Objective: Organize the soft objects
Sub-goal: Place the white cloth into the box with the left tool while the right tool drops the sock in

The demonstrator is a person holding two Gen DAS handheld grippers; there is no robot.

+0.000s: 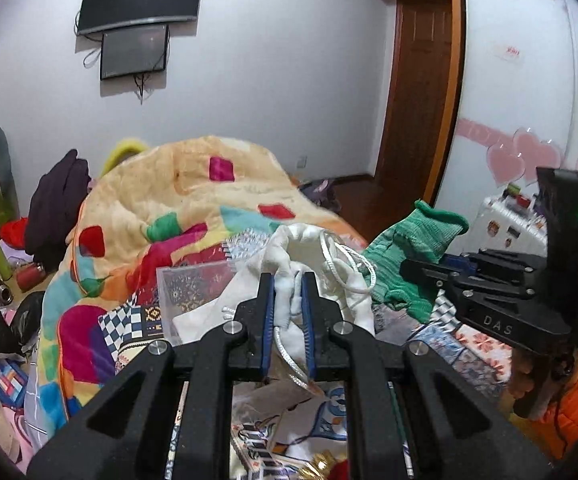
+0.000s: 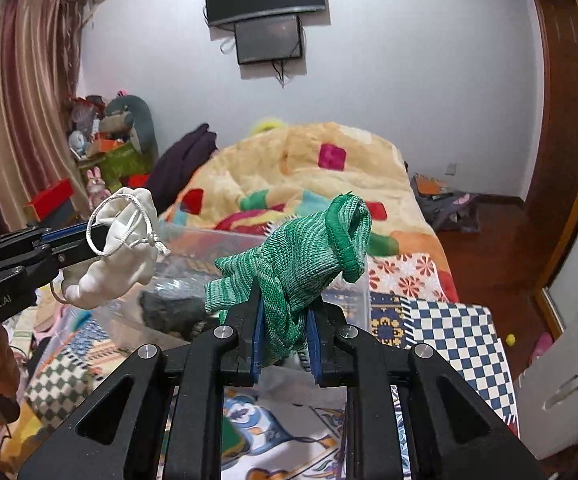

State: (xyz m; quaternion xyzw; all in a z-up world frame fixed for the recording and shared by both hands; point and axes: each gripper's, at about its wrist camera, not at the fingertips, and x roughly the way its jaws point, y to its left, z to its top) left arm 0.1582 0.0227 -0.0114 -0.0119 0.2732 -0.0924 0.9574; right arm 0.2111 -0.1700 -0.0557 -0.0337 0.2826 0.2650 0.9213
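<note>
My left gripper (image 1: 288,280) is shut on a white drawstring pouch (image 1: 309,248) and holds it in the air above the bed; the pouch also shows at the left of the right wrist view (image 2: 123,248). My right gripper (image 2: 283,300) is shut on a green knitted glove (image 2: 309,248) and holds it up; the glove also shows in the left wrist view (image 1: 409,256), to the right of the pouch. A clear plastic box (image 2: 217,248) lies on the bed below both grippers, with something dark inside.
A bed carries a colourful patchwork blanket (image 2: 309,168) and a checkered cloth (image 2: 449,332). Dark clothes (image 1: 57,204) and cluttered shelves (image 2: 105,152) stand at the left. A wooden door (image 1: 421,80) and wood floor (image 2: 489,248) are on the right. Two screens (image 2: 265,0) hang on the wall.
</note>
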